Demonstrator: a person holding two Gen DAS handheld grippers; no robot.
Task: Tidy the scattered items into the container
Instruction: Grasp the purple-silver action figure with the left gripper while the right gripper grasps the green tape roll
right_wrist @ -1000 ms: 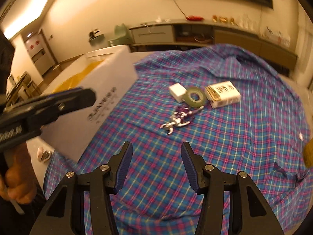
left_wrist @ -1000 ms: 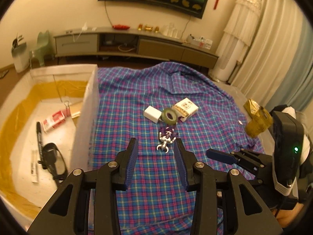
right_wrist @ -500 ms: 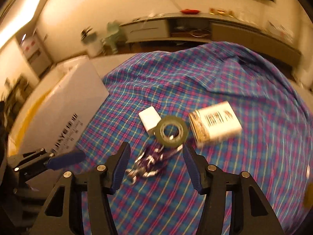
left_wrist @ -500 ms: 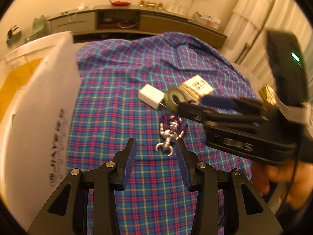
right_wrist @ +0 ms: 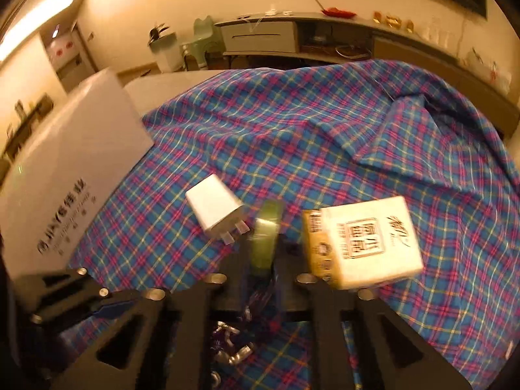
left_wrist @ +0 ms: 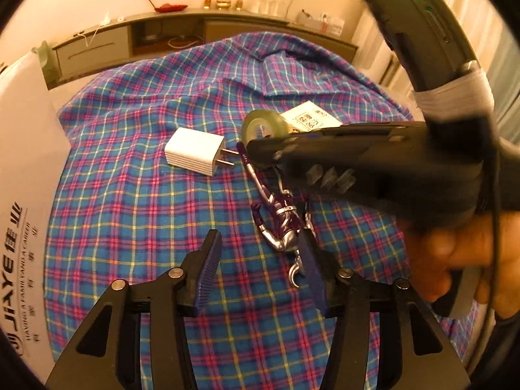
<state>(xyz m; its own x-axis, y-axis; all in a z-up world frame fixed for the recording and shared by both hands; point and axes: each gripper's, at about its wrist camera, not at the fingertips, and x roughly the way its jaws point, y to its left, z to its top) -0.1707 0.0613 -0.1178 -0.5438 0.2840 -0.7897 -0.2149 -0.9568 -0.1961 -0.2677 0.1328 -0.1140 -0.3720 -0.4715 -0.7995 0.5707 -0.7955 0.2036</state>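
My right gripper [right_wrist: 263,260] is shut on a green tape roll [right_wrist: 267,230], which stands on edge between its fingers; the roll also shows in the left wrist view [left_wrist: 263,126]. A white charger plug [left_wrist: 195,152] lies left of the roll, also seen in the right wrist view [right_wrist: 216,213]. A white and yellow carton [right_wrist: 360,243] lies right of the roll. My left gripper [left_wrist: 260,263] is open, low over the cloth. A purple and silver toy figure [left_wrist: 279,217] lies by its right finger. The white container [left_wrist: 22,195] stands at the left.
A blue and pink plaid cloth [left_wrist: 136,201] covers the surface, with a raised fold at the far side [right_wrist: 390,130]. The right gripper's body [left_wrist: 373,165] crosses the left wrist view above the toy. A low cabinet [right_wrist: 292,35] stands along the far wall.
My right gripper moved forward over the toy and closed on the tape roll, tipping it on edge. My left gripper came down closer to the toy figure.
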